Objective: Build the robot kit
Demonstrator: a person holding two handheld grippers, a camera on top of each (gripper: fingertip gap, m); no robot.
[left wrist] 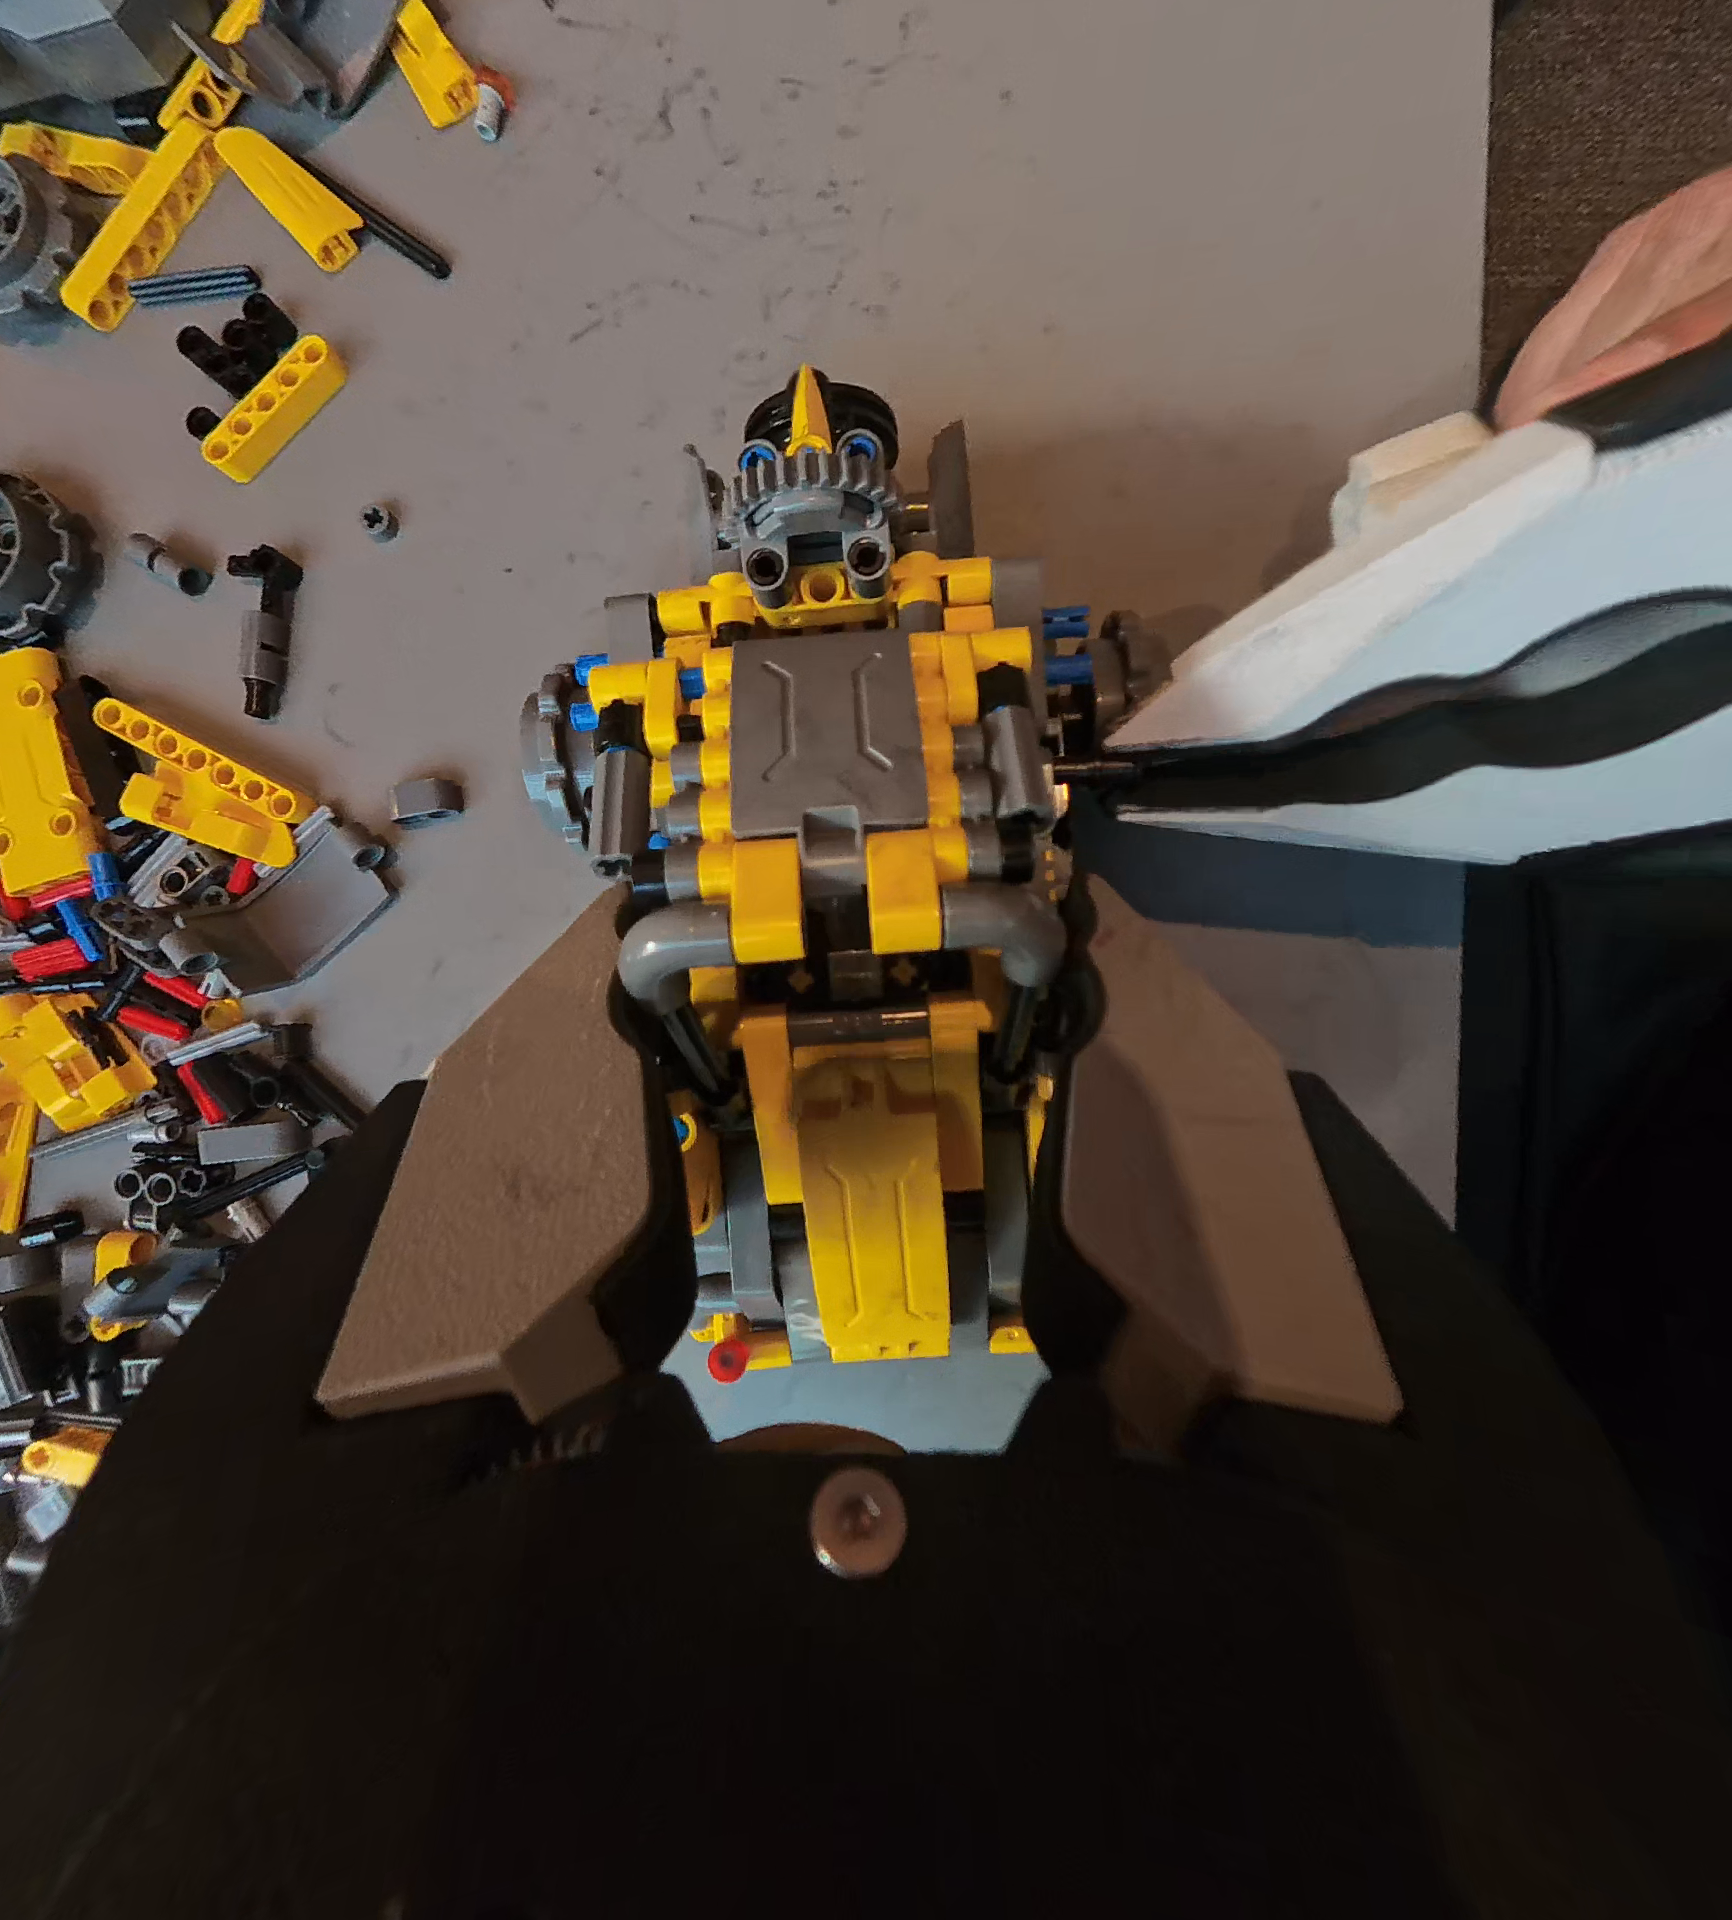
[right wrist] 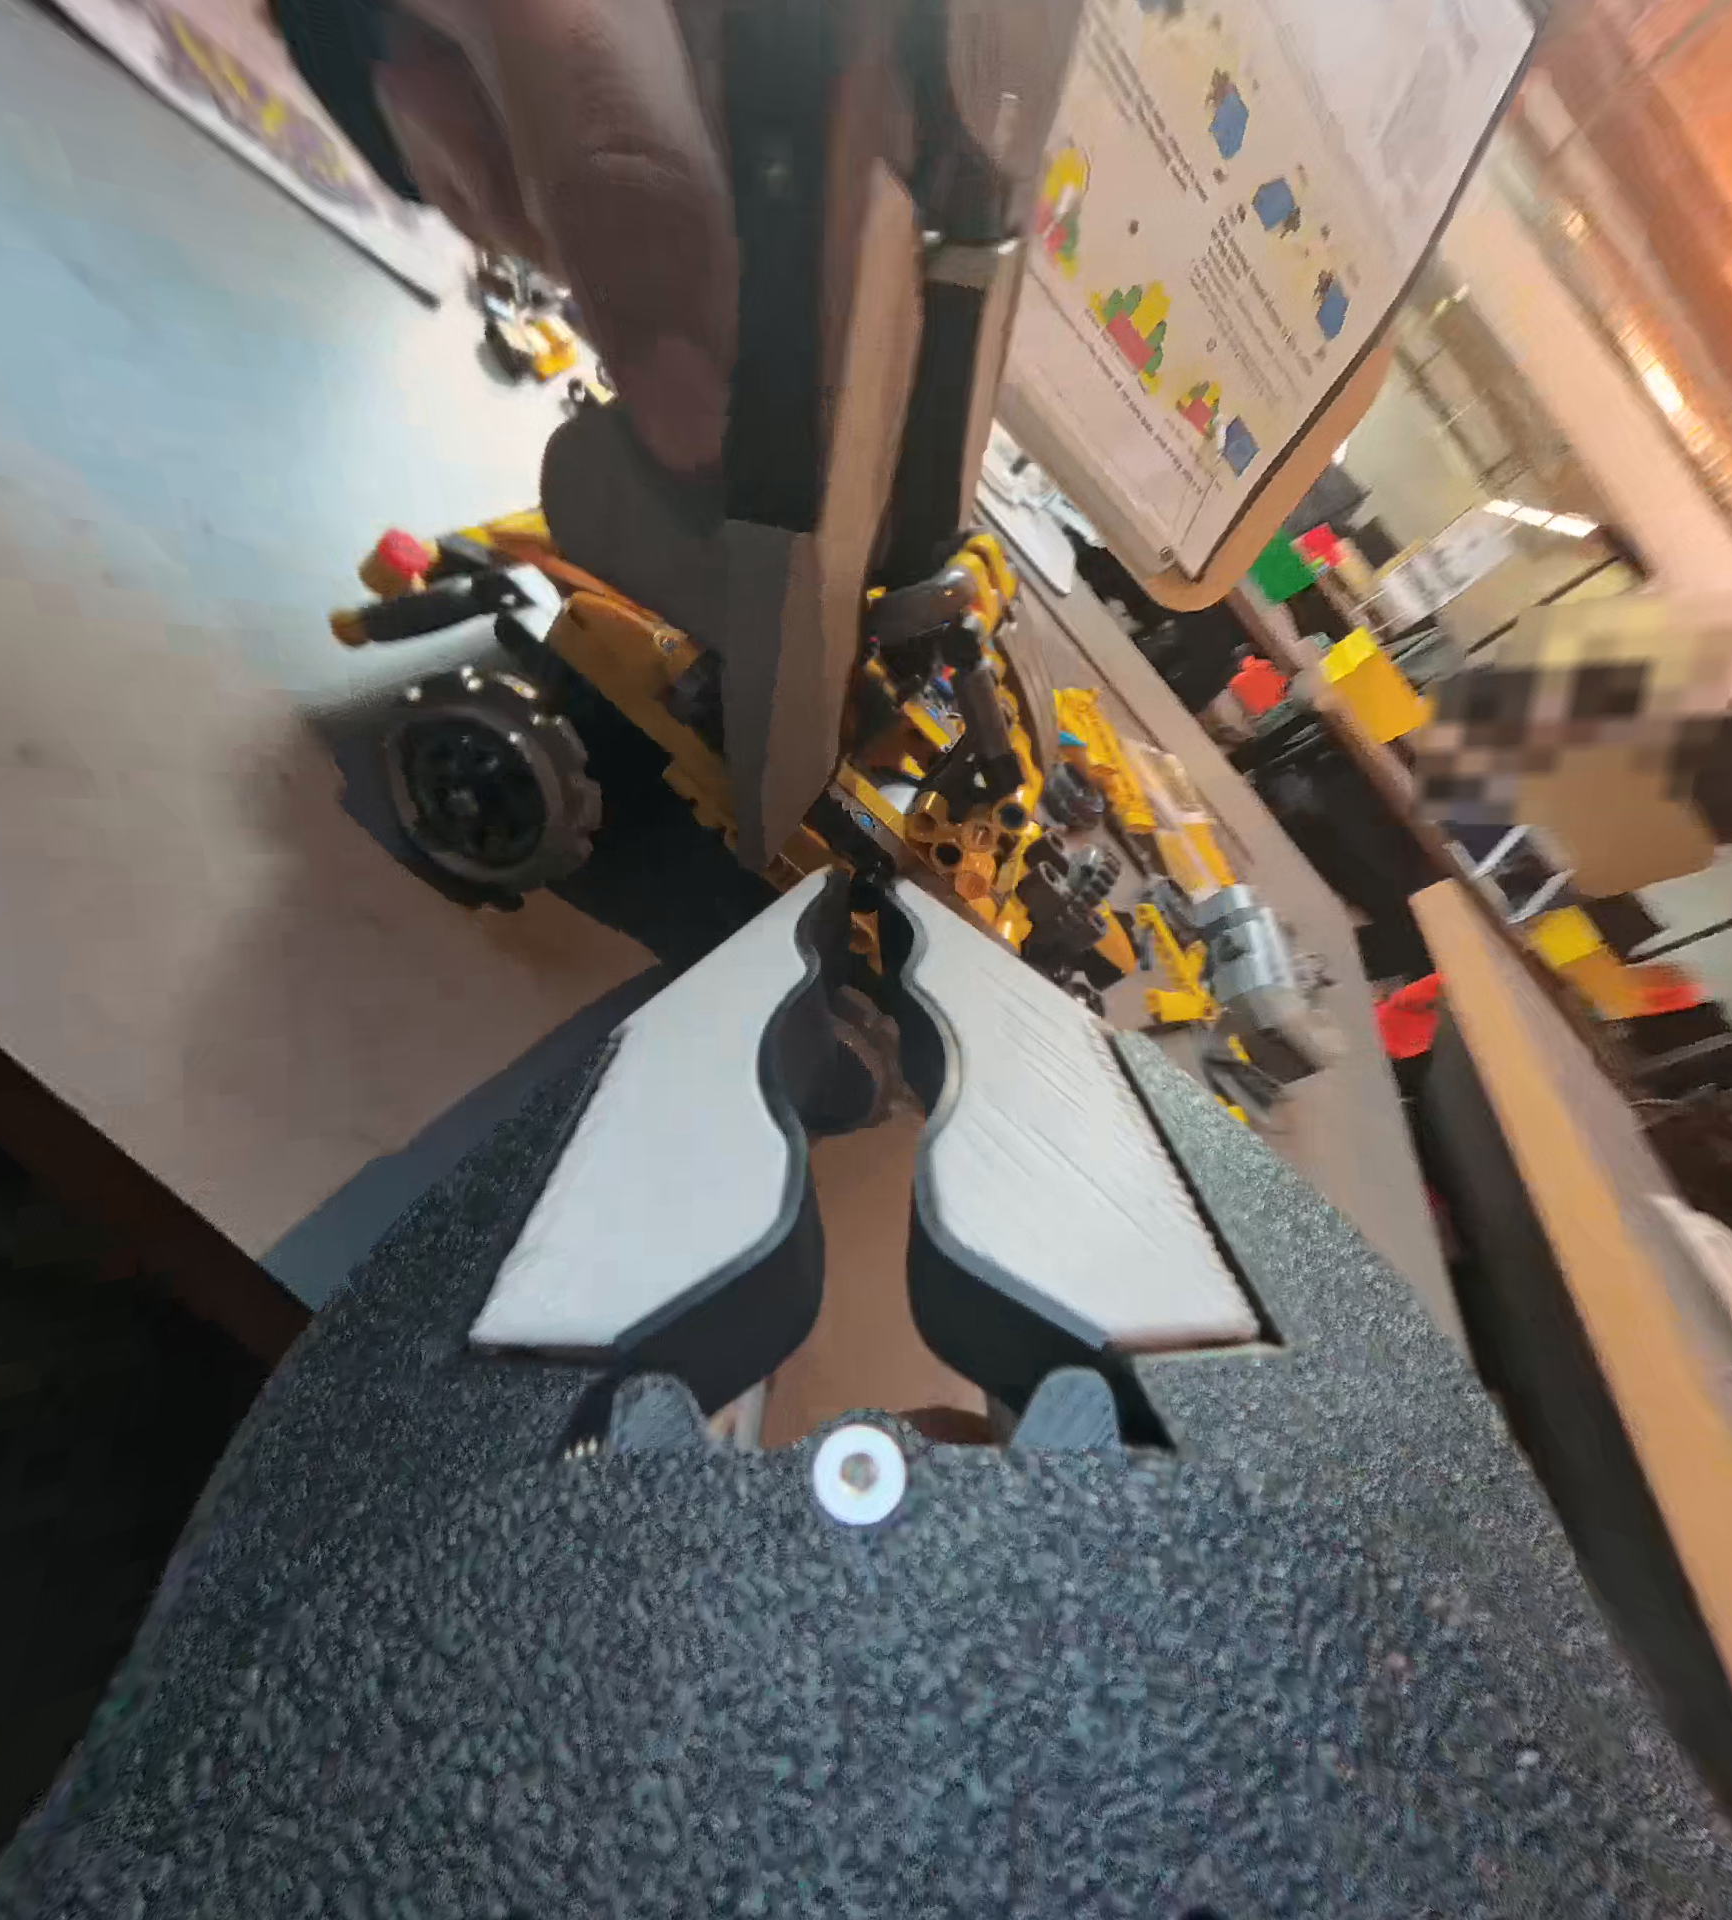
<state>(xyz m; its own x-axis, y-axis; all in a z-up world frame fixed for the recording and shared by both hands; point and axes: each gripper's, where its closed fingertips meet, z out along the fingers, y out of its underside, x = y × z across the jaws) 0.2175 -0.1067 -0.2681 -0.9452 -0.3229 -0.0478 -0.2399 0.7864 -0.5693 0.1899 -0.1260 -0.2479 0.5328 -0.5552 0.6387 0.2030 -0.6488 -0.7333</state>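
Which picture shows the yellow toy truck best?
The left wrist view: the truck fills the middle, sharp, seen from above, clamped between the left gripper fingers. The right wrist view shows only its side and a wheel, blurry and partly hidden behind a gripper finger.

Left wrist view: sharp and evenly lit, soft light from above. The yellow model (left wrist: 831,883) throws only a faint shadow on the grey table (left wrist: 1049,260). The near gripper body is almost pure black, with no detail. Strong fisheye bending at the edges.

Right wrist view: motion-blurred and blocky, worst toward the right edge. Warm orange glare in the top right corner, cool bluish light on the table's far left. The poster (right wrist: 1246,260) is overexposed and smeared.
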